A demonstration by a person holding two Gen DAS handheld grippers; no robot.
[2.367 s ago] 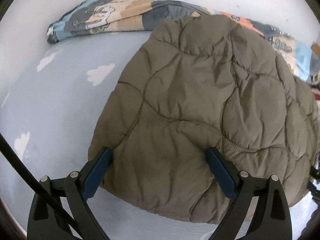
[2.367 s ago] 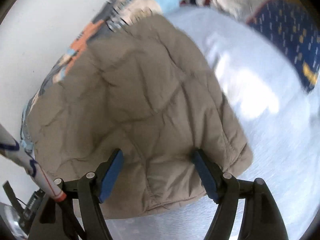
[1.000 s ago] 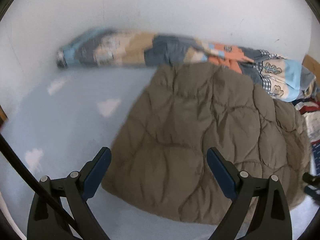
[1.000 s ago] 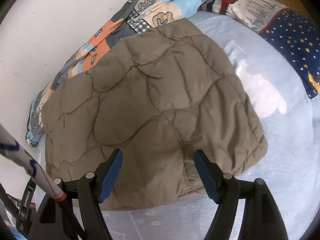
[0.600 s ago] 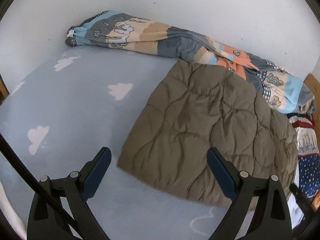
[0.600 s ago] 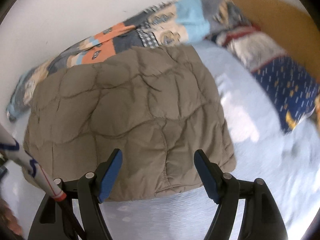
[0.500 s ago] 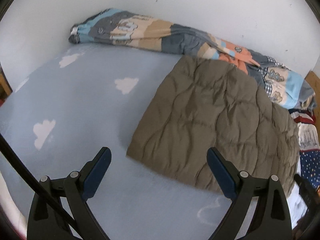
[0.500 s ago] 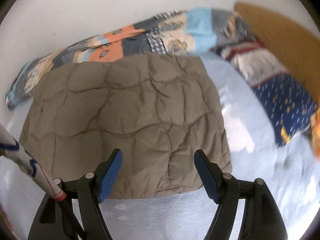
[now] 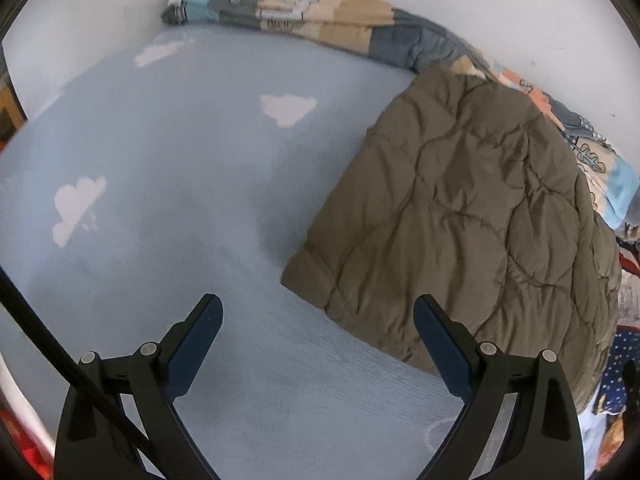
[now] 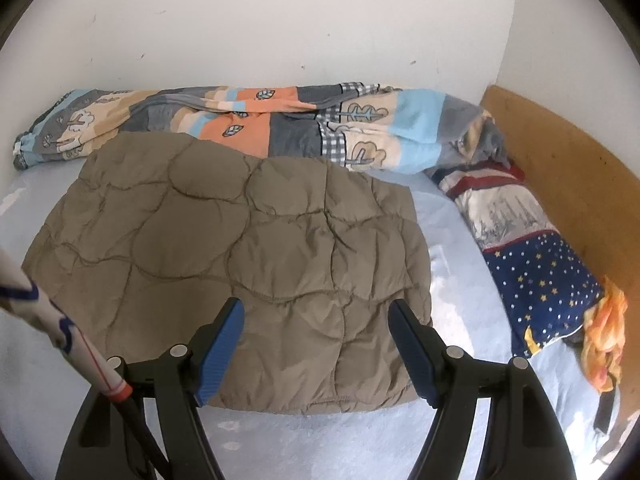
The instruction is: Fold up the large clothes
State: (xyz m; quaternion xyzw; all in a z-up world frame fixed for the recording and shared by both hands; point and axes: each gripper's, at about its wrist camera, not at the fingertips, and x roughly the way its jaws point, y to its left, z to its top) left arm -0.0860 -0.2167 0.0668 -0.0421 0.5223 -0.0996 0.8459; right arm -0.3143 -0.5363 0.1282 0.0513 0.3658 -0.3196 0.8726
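On the bed sheet (image 9: 168, 208), pale blue with white clouds, three of which show in the left wrist view, lies one folded quilted jacket (image 9: 472, 216), olive-brown and flat in a rough rectangle. At the left of that view, the left gripper (image 9: 318, 322) hangs over bare sheet with its two blue-padded fingers spread wide and nothing between them; the jacket's near corner sits just beyond the right finger. One rolled patchwork blanket (image 10: 248, 120) runs along the white wall (image 10: 280, 20) behind the jacket, its front edge touching the jacket's far side.

From the right wrist view, the right gripper (image 10: 316, 324) is also spread apart and empty, poised above the jacket's (image 10: 240, 248) near edge without pinching it. To the right of the jacket lie a striped cushion (image 10: 496, 204), then one dark blue pillow (image 10: 556, 292) with stars, and one orange cloth (image 10: 604, 344) at its end. A wooden headboard (image 10: 560, 148) closes that side.

Compared with a second ago, the left gripper has swung leftward, so the jacket now sits toward the right of its view instead of between the fingers. The right gripper has risen and rolled level: the wall, blanket and headboard now stand straight across the top where earlier they ran slanted. The jacket itself has kept its folded shape and its place.
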